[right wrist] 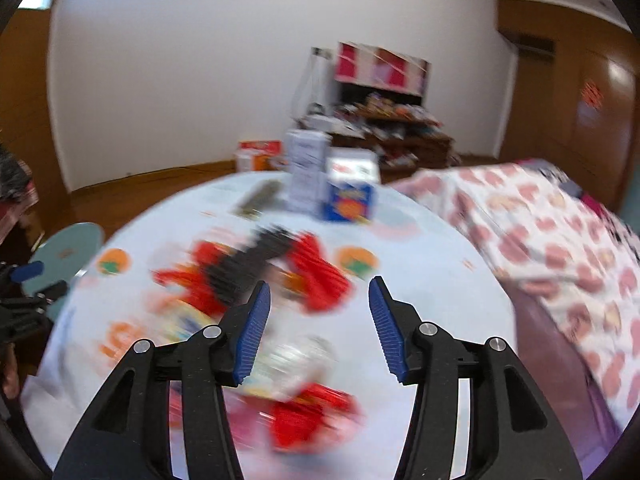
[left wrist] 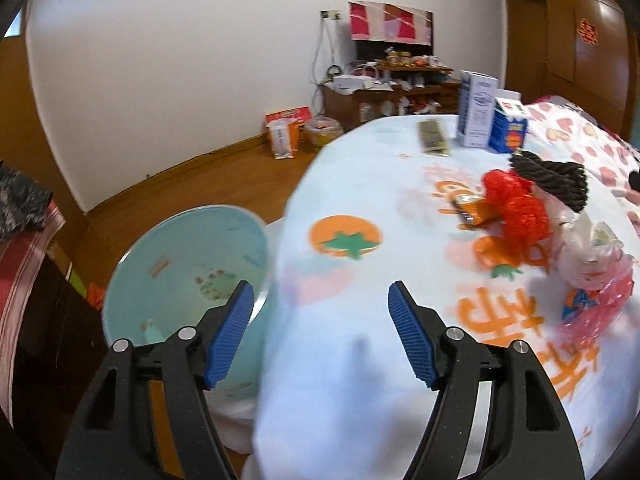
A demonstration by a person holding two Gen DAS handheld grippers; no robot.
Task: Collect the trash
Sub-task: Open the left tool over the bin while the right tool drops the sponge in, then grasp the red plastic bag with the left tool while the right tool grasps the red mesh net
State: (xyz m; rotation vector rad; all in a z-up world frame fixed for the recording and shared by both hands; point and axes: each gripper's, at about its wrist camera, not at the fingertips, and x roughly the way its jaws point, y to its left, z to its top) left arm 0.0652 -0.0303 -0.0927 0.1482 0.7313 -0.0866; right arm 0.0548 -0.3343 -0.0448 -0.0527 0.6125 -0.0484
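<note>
Both grippers, left (left wrist: 321, 328) & right (right wrist: 319, 324), jaws apart w/ nothing between, prob. ready to grab; trash (left wrist: 516, 208) heaped on table (left wrist: 360, 184), bin (left wrist: 180, 256) beside table for drops.

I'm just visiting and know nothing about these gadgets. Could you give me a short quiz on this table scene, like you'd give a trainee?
1. True or false: the left gripper with blue ribbed pads is clamped on a piece of trash.
2. Where is the pale blue round plastic bin? A) on the round table with the white fruit-print cloth; B) on the floor beside that table; C) on the cluttered wooden shelf unit at the wall.
3. Fill in: the crumpled red plastic wrapper lies right beside a dark ______ mesh piece.

Key: 1 false, its jaws stand open and empty, as do the right gripper's; 2 B; 3 black.
</note>
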